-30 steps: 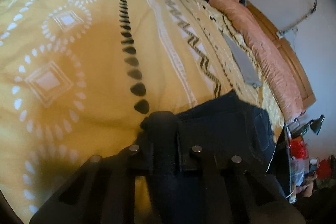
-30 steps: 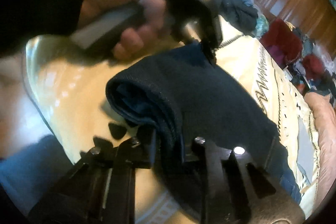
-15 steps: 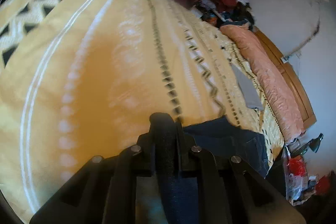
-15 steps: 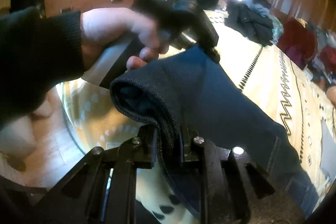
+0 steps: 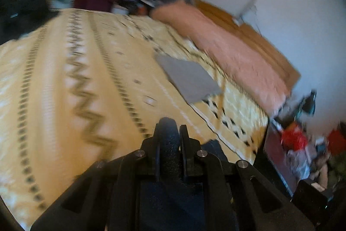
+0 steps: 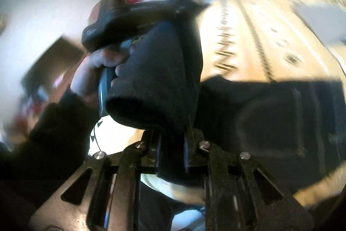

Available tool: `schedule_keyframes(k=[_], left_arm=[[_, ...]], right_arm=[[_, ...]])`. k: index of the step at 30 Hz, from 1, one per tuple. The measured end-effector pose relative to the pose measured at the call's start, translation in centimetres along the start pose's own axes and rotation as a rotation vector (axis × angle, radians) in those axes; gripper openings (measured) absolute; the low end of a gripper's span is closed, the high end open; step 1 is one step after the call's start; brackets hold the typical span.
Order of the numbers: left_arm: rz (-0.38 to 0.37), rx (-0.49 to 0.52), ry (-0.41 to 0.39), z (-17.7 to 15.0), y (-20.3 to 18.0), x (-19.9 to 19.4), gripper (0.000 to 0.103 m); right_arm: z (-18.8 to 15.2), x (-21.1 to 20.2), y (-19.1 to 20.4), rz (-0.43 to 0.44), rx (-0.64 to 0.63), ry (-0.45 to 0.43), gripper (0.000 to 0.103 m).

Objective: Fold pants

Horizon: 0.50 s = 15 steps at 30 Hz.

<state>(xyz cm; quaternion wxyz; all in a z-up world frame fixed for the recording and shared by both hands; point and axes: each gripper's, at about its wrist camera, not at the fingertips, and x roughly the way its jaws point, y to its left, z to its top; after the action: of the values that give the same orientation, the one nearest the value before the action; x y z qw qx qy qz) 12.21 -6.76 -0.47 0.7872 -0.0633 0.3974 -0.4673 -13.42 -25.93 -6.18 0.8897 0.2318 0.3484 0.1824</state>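
Both of your grippers are pinched on the dark pants (image 6: pixel 164 79): the left gripper (image 5: pixel 168 140) and right gripper (image 6: pixel 173 138) hold the leg-end hem raised above the yellow bedspread (image 5: pixel 64 83). Thick, limp denim sags, so keep gripping the hem corners.

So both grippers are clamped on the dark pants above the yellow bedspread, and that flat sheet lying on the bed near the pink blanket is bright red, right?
Not quite: the flat sheet is grey, not red, as the left wrist view shows. The rest holds: the left gripper and the right gripper are each shut on the dark pants, above the yellow bedspread, and the sheet lies near the pink blanket.
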Motion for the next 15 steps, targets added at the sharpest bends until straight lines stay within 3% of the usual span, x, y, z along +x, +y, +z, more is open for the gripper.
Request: schedule_keyframes(k=[4, 8, 15], left_arm=[[-0.041, 0.026, 0.110, 0.0, -4.5, 9.5, 0.014], [-0.052, 0.044, 0.173, -0.9, -7.6, 16.2, 0.014], [-0.025, 0.091, 0.258, -3.2, -12.7, 24.2, 0.014]], right_arm=[[-1.1, -3.4, -7.6, -0.005, 0.203, -0.035, 0.016], [-2.3, -5.2, -13.2, -0.013, 0.342, -0.056, 0.016], [-4.7, -6.3, -18.0, 0.028, 0.454, -0.063, 0.016]])
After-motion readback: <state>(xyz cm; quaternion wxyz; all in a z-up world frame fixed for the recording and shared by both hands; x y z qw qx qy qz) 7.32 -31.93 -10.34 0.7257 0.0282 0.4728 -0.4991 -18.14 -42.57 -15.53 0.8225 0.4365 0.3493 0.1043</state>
